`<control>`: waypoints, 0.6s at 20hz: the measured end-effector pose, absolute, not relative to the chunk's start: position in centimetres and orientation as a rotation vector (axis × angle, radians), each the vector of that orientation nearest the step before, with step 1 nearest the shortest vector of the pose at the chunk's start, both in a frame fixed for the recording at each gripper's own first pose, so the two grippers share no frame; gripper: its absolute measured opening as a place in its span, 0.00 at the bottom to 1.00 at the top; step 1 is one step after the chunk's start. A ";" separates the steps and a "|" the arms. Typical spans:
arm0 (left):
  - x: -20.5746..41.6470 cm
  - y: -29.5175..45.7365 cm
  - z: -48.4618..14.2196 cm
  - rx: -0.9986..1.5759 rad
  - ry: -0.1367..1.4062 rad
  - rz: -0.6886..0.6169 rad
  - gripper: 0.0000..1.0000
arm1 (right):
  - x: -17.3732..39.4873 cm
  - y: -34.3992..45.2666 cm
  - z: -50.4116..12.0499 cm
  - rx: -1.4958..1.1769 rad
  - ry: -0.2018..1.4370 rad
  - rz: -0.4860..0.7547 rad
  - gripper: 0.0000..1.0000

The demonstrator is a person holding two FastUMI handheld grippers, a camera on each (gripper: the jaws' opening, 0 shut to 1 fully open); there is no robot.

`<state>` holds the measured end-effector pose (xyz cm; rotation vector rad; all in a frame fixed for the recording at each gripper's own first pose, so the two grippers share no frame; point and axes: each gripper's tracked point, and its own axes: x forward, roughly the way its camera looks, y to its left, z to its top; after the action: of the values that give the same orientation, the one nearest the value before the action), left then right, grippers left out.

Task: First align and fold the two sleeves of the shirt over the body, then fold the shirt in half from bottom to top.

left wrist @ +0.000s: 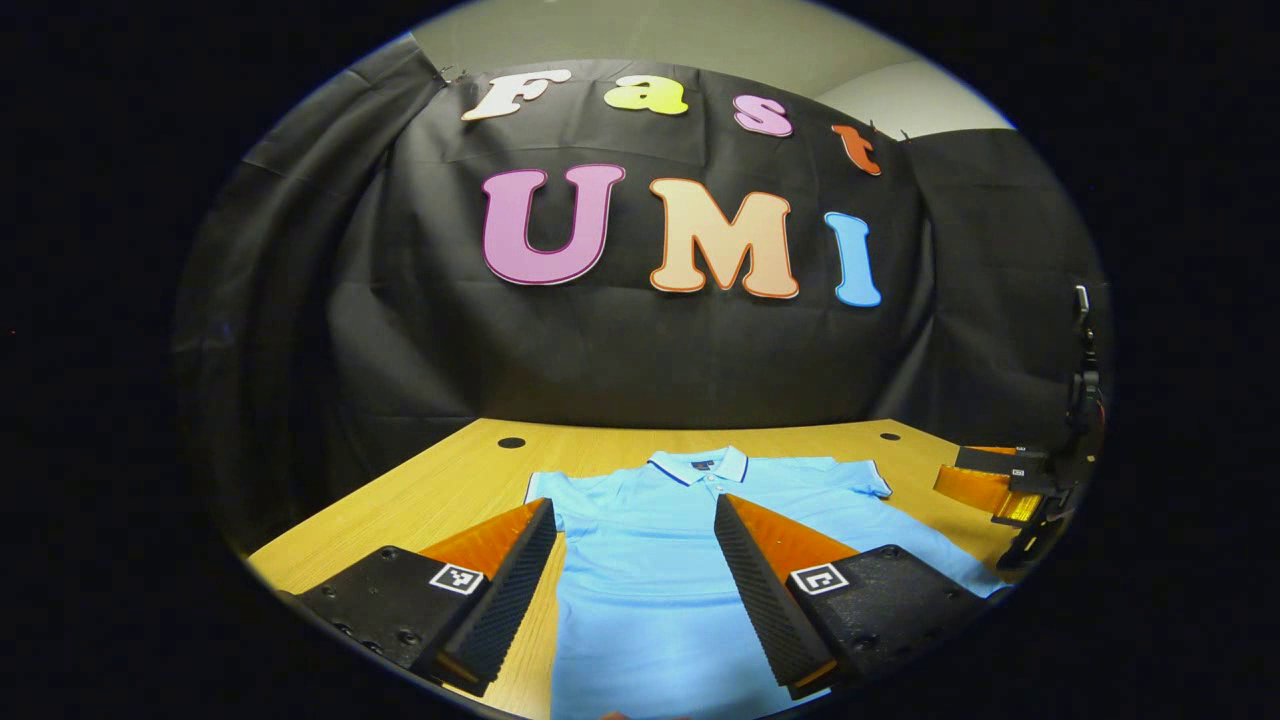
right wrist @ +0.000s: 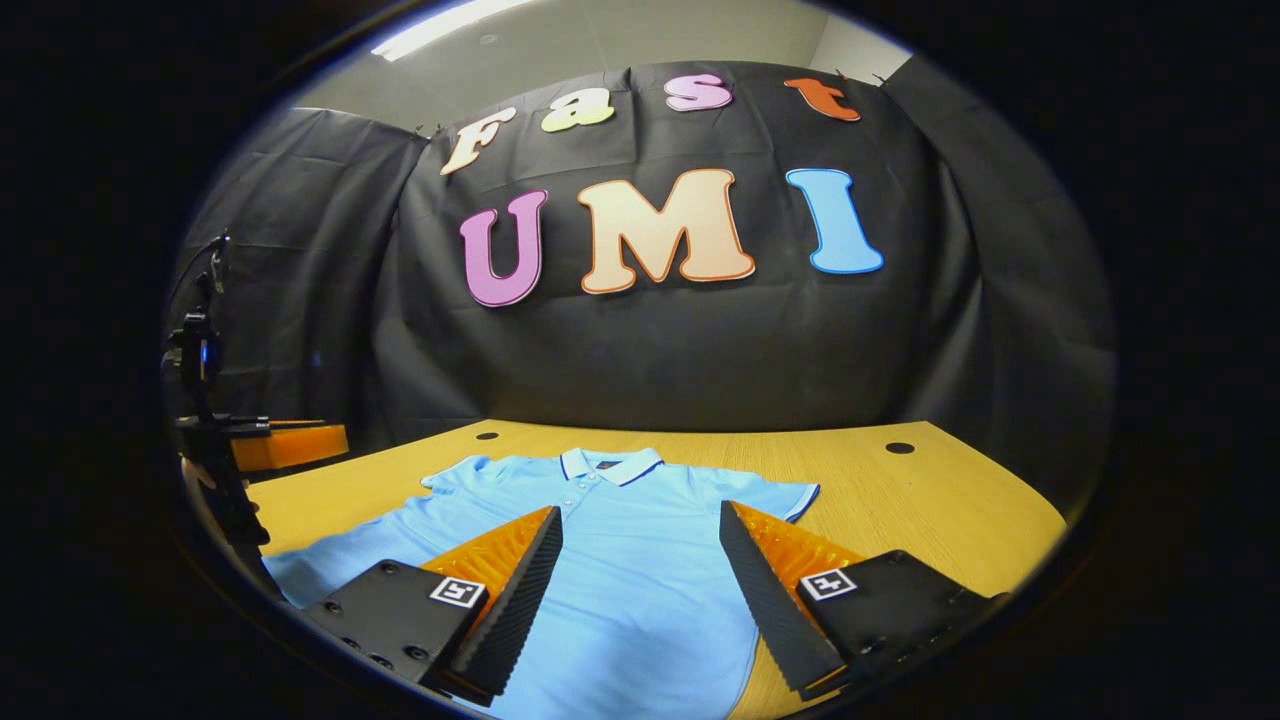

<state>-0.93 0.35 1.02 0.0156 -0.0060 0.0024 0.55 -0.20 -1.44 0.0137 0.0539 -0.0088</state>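
A light blue polo shirt lies flat on the wooden table, collar toward the back wall, both short sleeves spread out. My left gripper hovers open over the shirt's left half, nothing between its fingers. In the right gripper view the same shirt lies below my right gripper, which is open and empty above the shirt's right half. The right gripper also appears at the far right of the left gripper view, and the left gripper at the far left of the right gripper view.
Small dark holes mark the table near its back edge. Black cloth hangs close behind the table. Bare wood lies to the right of the shirt.
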 end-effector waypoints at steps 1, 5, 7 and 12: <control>-0.9 0.5 1.0 0.012 -0.008 0.004 0.95 | 0.6 -0.3 -1.4 0.012 0.052 -0.014 0.98; -0.9 0.1 1.2 0.001 -0.018 -0.016 0.95 | 1.7 -1.5 -0.1 0.035 0.041 -0.033 0.98; -0.9 0.0 1.3 0.002 -0.019 -0.019 0.95 | 2.4 -2.7 0.5 0.025 0.067 -0.068 0.98; -1.0 -1.1 0.9 -0.019 -0.001 -0.061 0.95 | 6.7 -5.5 1.8 -0.049 0.139 -0.122 0.98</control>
<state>-1.02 -1.11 0.93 -0.0187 -0.0011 -0.0610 6.74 -5.47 1.78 -0.0487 0.1393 -0.1224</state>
